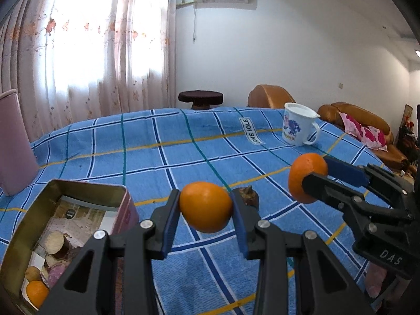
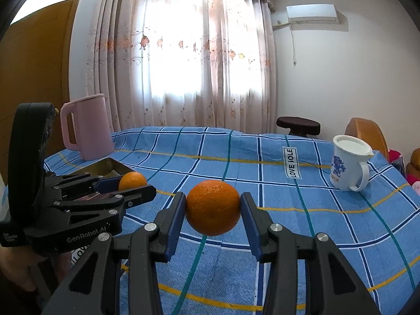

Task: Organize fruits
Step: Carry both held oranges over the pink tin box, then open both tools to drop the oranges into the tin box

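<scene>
Oranges: your left tongs (image 1: 206, 207) pinch one (image 1: 206, 206), right tongs (image 2: 213, 207) pinch another (image 2: 213, 207). Tin (image 1: 78, 186) partly filled; both await drop-in.

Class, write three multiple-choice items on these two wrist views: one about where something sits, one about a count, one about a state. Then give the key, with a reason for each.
1. Where is the tin box relative to the left gripper?
A. To its left, on the cloth
B. Beside the white mug
C. On the stool

2. How many oranges are held between jaws?
A. None
B. One
C. Two

3. What state is the tin box in?
A. Lidded shut
B. Open, with items inside
C. Tipped over

Key:
1 A: the left wrist view shows the box at lower left on the blue checked cloth, far from the white mug.
2 C: the left gripper clamps one orange and the right gripper clamps another orange.
3 B: its top is open, showing an orange in the box and other produce.
</scene>
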Demonstrator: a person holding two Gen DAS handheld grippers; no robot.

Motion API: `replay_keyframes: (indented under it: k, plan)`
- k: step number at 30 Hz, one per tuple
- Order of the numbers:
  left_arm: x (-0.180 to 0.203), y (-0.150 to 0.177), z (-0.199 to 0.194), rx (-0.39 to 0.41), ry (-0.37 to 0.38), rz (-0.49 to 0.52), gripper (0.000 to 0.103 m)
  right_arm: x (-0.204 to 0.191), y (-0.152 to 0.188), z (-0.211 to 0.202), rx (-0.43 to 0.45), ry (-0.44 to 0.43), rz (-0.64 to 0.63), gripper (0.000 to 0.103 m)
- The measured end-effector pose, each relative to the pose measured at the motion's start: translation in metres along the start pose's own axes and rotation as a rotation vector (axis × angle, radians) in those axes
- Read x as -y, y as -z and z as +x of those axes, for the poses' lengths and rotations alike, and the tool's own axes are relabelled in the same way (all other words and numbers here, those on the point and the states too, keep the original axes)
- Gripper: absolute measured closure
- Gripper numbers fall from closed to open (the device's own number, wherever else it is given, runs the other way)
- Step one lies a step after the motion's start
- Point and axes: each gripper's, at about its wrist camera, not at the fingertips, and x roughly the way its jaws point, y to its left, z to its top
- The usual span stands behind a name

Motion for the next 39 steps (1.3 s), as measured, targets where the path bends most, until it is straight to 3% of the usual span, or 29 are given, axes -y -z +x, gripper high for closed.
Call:
replay_keyframes:
  k: [11, 17, 21, 28, 36, 39]
  plan:
    - [-0.002, 0.004, -0.018, 0.050, -0.013, 0.001, 0.064, -0.011, -0.001, -0.010, 0.050, 0.007, -0.039, 0.058]
    - [-0.014, 0.006, -0.039, 0.064, -0.014, -0.003, 0.064, -0.040, -0.007, -0.007, 0.052, -0.072, -0.043, 0.058]
    - [-0.040, 0.006, -0.053, 0.064, -0.046, -0.041, 0.064, -0.061, -0.014, -0.006, 0.053, -0.114, -0.065, 0.058]
    - [-0.113, 0.011, -0.075, 0.054, -0.156, -0.152, 0.064, -0.136, -0.031, 0.008, 0.041, -0.261, -0.154, 0.058]
    - [-0.173, 0.028, -0.087, 0.023, -0.214, -0.250, 0.064, -0.206, -0.022, 0.029, -0.009, -0.363, -0.262, 0.058]
    - [-0.185, 0.036, -0.089, 0.015, -0.233, -0.272, 0.064, -0.216, -0.019, 0.034, -0.020, -0.357, -0.284, 0.058]
